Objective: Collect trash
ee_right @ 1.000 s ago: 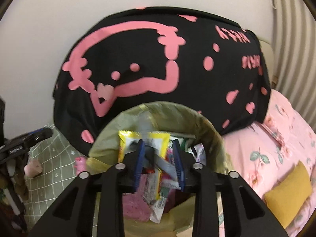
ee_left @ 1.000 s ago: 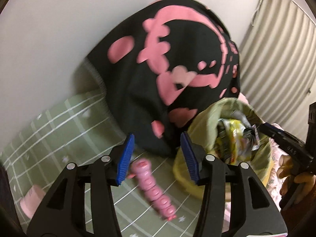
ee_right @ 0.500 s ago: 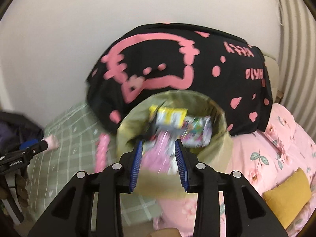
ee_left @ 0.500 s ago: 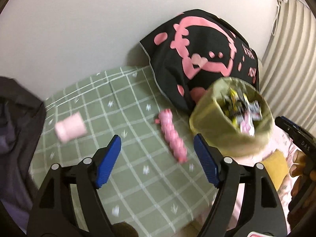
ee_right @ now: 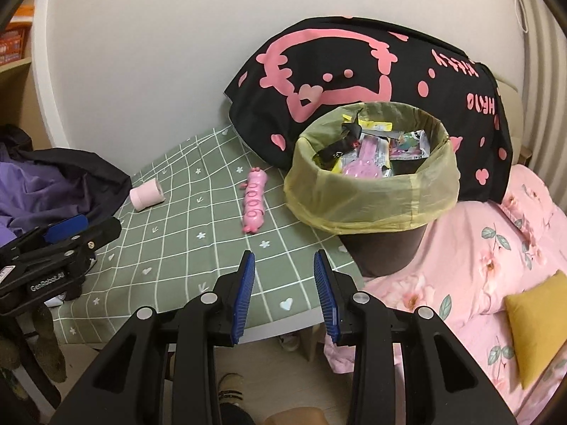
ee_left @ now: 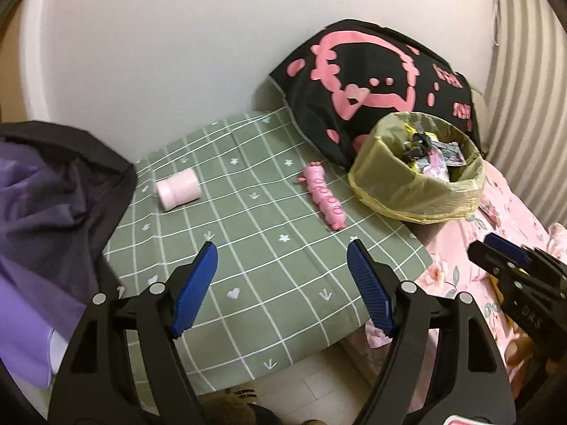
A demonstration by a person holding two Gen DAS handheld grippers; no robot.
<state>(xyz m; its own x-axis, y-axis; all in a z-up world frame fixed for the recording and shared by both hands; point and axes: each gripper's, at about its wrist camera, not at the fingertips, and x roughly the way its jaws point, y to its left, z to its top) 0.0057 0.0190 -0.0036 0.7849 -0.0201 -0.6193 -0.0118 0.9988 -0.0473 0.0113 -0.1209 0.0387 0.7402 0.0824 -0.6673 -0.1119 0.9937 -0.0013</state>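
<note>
A dark bin lined with a yellow-green bag stands on the bed, full of wrappers. In the left wrist view the bag sits at the right. My left gripper hovers over the green checked sheet; its jaws are wide, closing slightly, with nothing between them. My right gripper is open and empty, short of the bin. A pink caterpillar toy and a pink roll lie on the sheet.
A black pillow with pink print leans on the wall behind the bin. Purple and black clothing is heaped at the left. A pink floral quilt with a yellow cushion lies to the right. Floor shows below the bed's edge.
Both grippers have drawn back from the bin, so the whole bed now shows. The left jaws have spread much wider than a second ago.
</note>
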